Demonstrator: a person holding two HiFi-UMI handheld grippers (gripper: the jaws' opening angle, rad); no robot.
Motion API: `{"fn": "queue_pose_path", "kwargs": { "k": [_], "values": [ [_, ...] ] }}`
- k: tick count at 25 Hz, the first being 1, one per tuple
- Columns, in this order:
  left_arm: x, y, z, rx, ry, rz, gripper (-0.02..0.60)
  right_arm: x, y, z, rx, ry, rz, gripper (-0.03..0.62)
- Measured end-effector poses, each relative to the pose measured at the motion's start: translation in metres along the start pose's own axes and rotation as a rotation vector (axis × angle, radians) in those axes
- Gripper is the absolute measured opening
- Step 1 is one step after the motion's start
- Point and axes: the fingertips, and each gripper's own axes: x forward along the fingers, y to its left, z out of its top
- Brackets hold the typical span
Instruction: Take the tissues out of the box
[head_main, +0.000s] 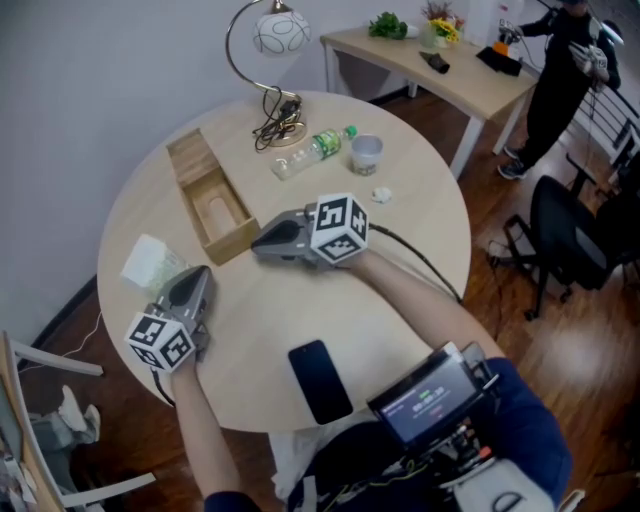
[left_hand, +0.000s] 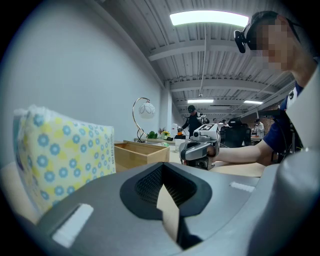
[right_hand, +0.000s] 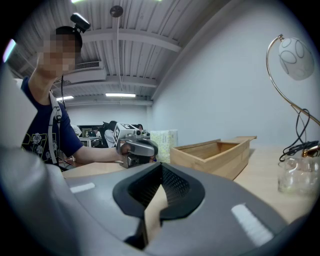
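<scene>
The left tool (head_main: 197, 275) and the right tool (head_main: 260, 241) are held nearly level, jaws closed and empty.

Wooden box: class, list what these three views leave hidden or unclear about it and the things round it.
The wooden box: both gripper views, its near wall hides the inside.
The tissue pack: left gripper view, the left gripper covers its base.
The small white thing beside the cup: head view, too small to name.
The bottle: head view, label too small to read.
</scene>
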Motion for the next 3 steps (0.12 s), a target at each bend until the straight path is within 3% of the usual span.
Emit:
{"fn": "queue_pose_path", "kwargs": {
  "k": [3],
  "values": [
    [0.020, -0.002, 0.010, 0.022, -0.008, -0.043, 0.005, -0.018, -0.006, 0.006, -0.010, -0.006, -0.048, 0.005]
  ]
}}
